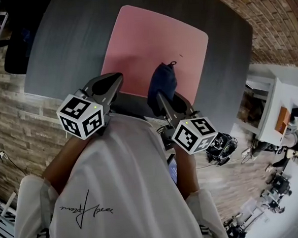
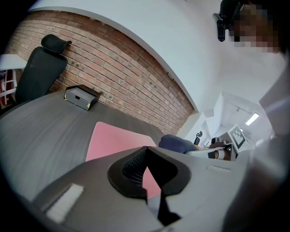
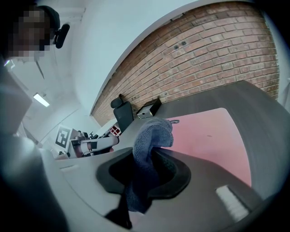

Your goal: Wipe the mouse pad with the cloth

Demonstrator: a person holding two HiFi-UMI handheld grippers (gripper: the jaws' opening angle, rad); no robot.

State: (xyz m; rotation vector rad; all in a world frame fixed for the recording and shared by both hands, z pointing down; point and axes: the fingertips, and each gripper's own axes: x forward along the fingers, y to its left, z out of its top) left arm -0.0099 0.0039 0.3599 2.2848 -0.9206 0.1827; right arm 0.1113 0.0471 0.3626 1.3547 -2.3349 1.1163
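Right gripper (image 1: 160, 94) grips cloth (image 1: 162, 78) over mouse pad (image 1: 148, 39) — left gripper (image 1: 116, 78) closed.

Count taken with all positions referred to the mouse pad

- Mouse pad (image 1: 154, 44): one, pink
- Cloth (image 1: 162, 82): one, dark blue, at the pad's near edge
- Table (image 1: 68, 50): one, dark grey, beneath the pad
- Grippers: two. The left gripper (image 1: 113, 79) is just off the pad's near left corner, and the right gripper (image 1: 161, 93) is at its near edge
- Marker cubes: two, one on the left gripper (image 1: 81, 116) and one on the right (image 1: 194, 135), both nearer the person than the pad
- Black box (image 2: 80, 97): one, on the table beyond the pad's far side
- Office chair (image 2: 41, 72): one, black, past the table's edge, well apart from the pad
- Person (image 1: 118, 194): one, on the pad's near side
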